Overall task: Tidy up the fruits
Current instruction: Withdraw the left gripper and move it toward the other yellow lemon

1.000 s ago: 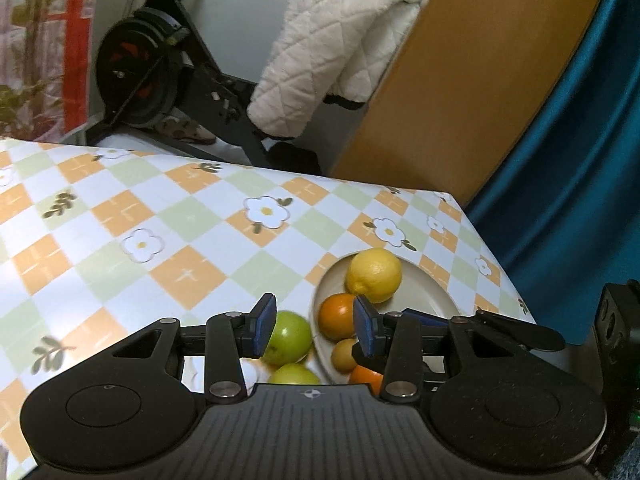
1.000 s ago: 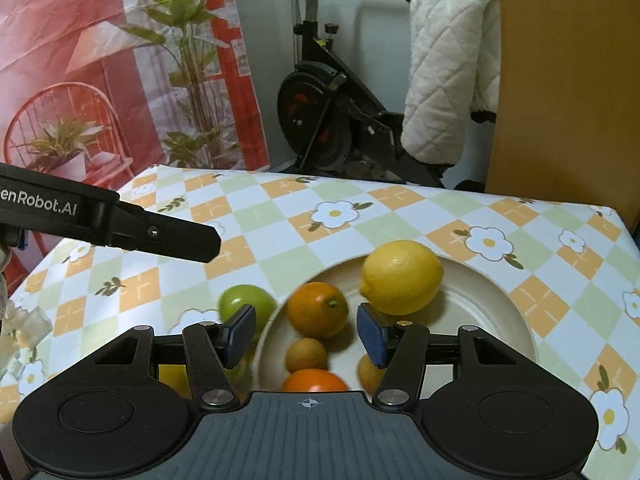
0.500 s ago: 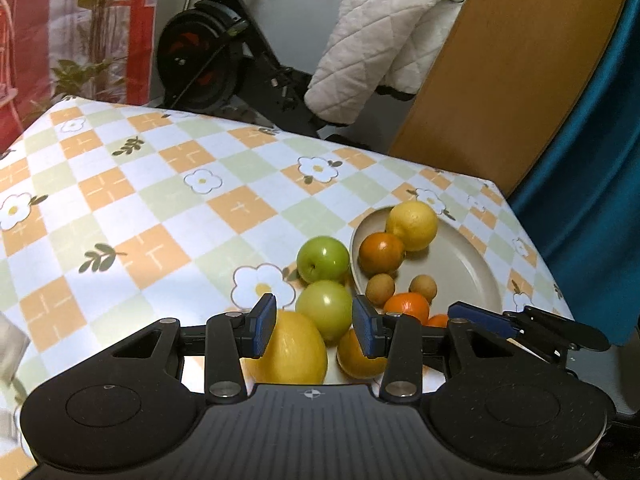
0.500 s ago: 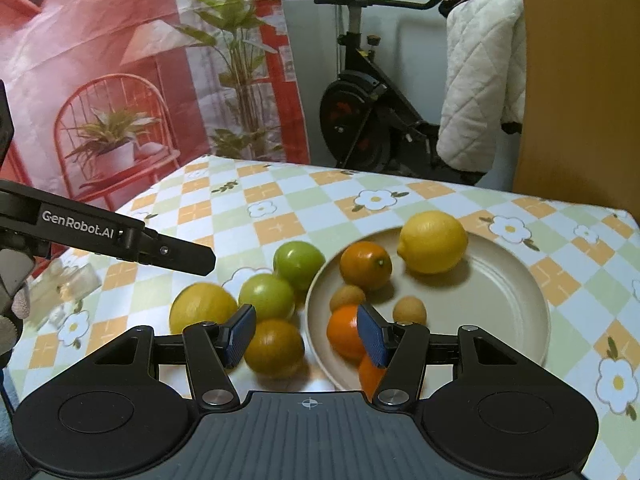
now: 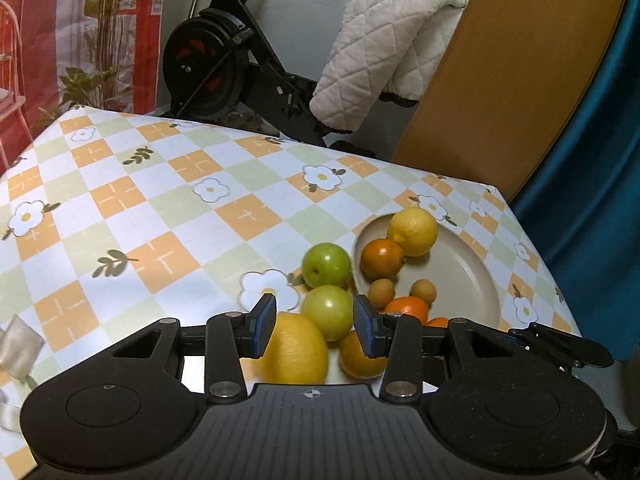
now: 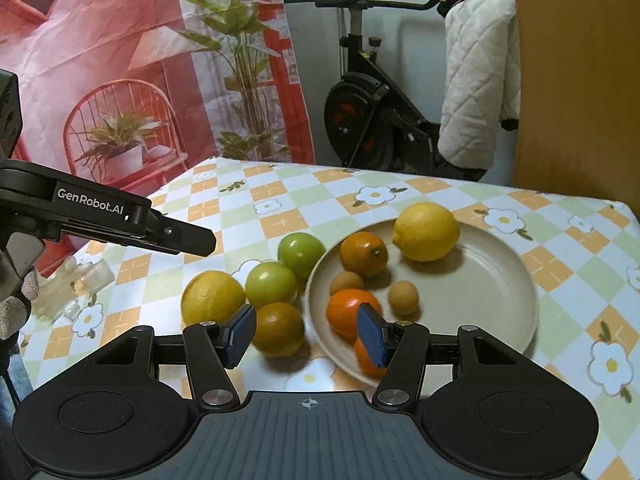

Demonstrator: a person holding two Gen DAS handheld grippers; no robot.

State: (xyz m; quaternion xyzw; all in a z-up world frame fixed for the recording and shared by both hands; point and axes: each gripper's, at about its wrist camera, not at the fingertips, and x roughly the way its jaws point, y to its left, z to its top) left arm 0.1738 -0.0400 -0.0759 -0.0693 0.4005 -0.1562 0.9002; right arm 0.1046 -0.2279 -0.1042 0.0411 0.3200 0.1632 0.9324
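Jaws of both grippers gape empty; left gripper (image 5: 315,330) frames a smooth, firm green apple (image 5: 327,317), best pinched across its middle, at nine o'clock of the beige ceramic plate (image 5: 476,276).

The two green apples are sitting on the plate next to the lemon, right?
Not quite. The two green apples sit on the tablecloth, just left of the plate. The lemon is on the plate, as the right wrist view shows.

Two lemons (image 6: 426,231) (image 6: 212,297), two green apples (image 6: 301,250) (image 6: 271,284), four oranges (image 6: 363,254) (image 6: 349,312) (image 6: 278,329) (image 6: 365,358) and two small brown fruits (image 6: 346,282) (image 6: 404,297) share a checked tablecloth (image 6: 280,200) with one beige plate (image 6: 500,292); six of the fruits sit on the plate, four beside it.
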